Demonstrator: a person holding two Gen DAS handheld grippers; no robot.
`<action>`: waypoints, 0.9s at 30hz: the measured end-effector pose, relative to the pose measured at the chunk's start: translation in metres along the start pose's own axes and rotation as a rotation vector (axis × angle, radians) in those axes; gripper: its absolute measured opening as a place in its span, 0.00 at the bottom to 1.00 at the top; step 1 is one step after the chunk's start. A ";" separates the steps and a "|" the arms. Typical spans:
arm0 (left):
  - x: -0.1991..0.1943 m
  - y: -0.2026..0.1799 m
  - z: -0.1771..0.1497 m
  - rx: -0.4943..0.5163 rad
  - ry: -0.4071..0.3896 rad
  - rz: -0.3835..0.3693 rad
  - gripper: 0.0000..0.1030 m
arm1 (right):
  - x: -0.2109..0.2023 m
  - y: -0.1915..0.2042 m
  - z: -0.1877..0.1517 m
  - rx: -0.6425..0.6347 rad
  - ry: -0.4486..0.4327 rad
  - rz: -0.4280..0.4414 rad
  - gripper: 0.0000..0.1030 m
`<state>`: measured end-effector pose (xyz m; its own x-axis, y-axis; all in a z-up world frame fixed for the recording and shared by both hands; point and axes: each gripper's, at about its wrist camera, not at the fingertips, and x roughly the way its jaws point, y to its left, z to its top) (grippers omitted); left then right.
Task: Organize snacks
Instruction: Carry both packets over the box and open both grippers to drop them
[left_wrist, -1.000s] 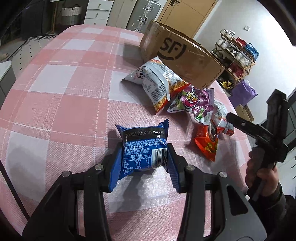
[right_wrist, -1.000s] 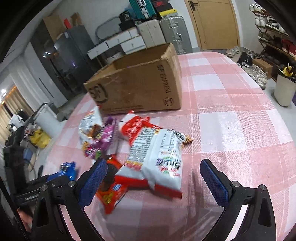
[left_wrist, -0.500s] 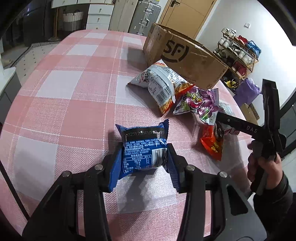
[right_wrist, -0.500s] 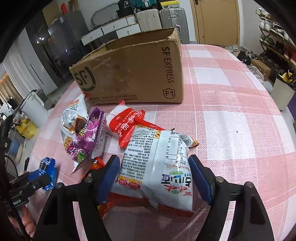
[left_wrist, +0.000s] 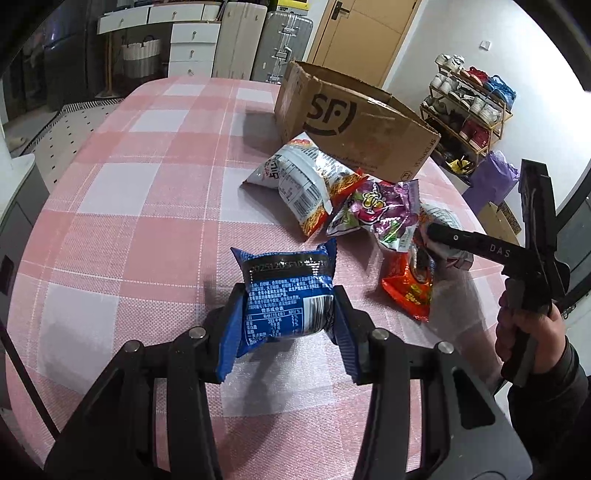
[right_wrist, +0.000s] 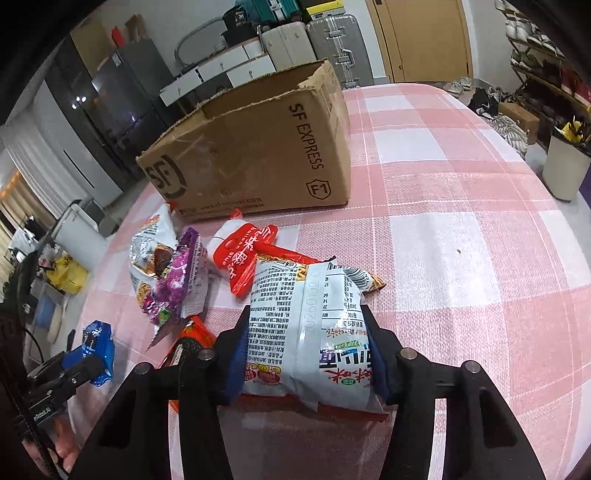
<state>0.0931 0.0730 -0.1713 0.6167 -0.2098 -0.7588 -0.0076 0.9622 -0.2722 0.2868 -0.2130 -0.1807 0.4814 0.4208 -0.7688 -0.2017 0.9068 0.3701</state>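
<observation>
Since a second ago: right gripper has been closed in around the white bag, previously wide open | bag is puffy, light, crinkly, best pinched mid-body | clamped on it now, still on the table | left gripper is kept squeezed on the blue pack | box is nearby.

A pink-and-white checked cloth covers the bench. Beyond it stand white drawers, silver suitcases and a wooden door. A shoe rack lines the wall, with a white bin on the floor.
</observation>
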 end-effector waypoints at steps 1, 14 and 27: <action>-0.001 -0.001 0.000 0.001 -0.001 0.001 0.41 | -0.002 -0.001 -0.001 0.004 -0.007 0.004 0.52; -0.012 -0.012 0.000 0.032 -0.009 0.020 0.41 | -0.043 -0.002 -0.011 0.016 -0.084 0.066 0.52; -0.028 -0.020 0.015 0.030 -0.042 -0.013 0.41 | -0.074 0.005 -0.019 -0.015 -0.132 0.116 0.52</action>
<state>0.0878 0.0625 -0.1352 0.6490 -0.2159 -0.7295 0.0244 0.9643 -0.2636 0.2338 -0.2395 -0.1320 0.5617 0.5166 -0.6462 -0.2745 0.8532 0.4434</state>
